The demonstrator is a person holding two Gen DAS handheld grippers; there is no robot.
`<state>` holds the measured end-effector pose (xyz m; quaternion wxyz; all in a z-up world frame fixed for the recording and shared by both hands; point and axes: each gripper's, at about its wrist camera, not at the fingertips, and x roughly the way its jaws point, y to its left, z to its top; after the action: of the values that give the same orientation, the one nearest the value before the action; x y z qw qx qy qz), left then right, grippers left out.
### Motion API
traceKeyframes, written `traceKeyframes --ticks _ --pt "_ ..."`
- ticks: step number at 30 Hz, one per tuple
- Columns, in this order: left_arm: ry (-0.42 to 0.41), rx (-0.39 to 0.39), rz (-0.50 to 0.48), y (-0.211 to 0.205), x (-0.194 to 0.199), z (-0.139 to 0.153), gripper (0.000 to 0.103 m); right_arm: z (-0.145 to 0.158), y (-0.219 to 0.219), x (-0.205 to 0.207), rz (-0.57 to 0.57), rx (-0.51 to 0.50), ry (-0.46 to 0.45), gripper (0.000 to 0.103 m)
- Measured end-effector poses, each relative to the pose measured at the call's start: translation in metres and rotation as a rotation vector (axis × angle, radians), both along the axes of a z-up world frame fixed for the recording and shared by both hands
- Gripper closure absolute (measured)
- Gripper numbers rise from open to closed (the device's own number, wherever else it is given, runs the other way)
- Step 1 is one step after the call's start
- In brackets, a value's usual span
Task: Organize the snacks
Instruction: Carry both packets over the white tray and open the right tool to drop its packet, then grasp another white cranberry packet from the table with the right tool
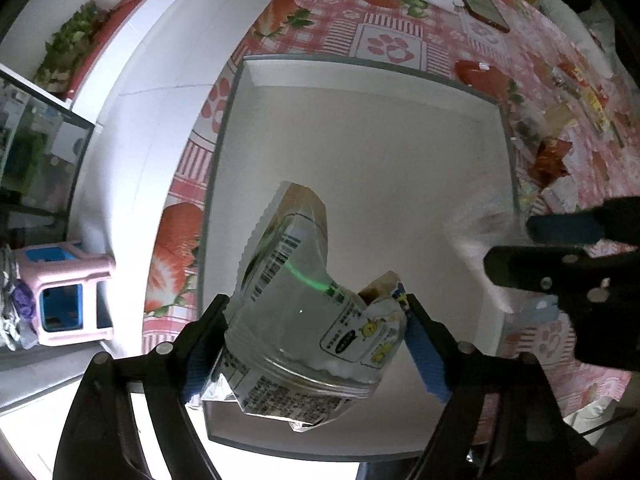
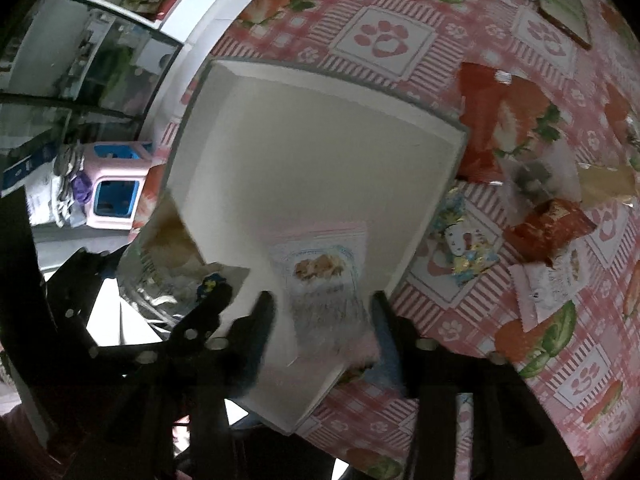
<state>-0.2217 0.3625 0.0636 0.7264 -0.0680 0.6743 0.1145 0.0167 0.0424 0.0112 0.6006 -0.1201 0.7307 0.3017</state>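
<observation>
A white tray (image 1: 360, 128) lies on the pink patterned tablecloth; it also shows in the right wrist view (image 2: 304, 136). My left gripper (image 1: 316, 344) is shut on a silver snack packet (image 1: 304, 312) with a barcode, held over the tray's near part. My right gripper (image 2: 324, 320) holds a clear packet of golden snacks (image 2: 320, 284), blurred, over the tray's near right side. In the left wrist view the right gripper (image 1: 508, 240) shows at the right with that blurred packet (image 1: 476, 224). The silver packet also shows at the left of the right wrist view (image 2: 168, 252).
Loose snack packets lie right of the tray: a red one (image 2: 480, 120), a dark red one (image 2: 548, 228), a cartoon one (image 2: 464, 248), a white one (image 2: 552, 280). A phone (image 1: 476, 0) lies at the far side. A pink stool (image 1: 64, 292) stands on the floor left of the table.
</observation>
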Motion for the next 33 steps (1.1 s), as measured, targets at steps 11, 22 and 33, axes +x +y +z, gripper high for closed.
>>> traceKeyframes --ticks 11,22,33 --pt "-0.021 0.004 0.049 0.014 -0.005 0.008 0.013 -0.017 -0.088 0.041 -0.282 -0.124 -0.026 0.007" --pt "-0.075 0.003 -0.087 -0.022 0.011 0.024 0.013 -0.05 -0.173 0.058 -0.674 -0.228 0.089 0.007" --pt "-0.11 0.047 -0.427 -0.096 0.009 0.04 0.013 -0.076 -0.116 0.093 -0.728 -0.228 0.076 0.008"
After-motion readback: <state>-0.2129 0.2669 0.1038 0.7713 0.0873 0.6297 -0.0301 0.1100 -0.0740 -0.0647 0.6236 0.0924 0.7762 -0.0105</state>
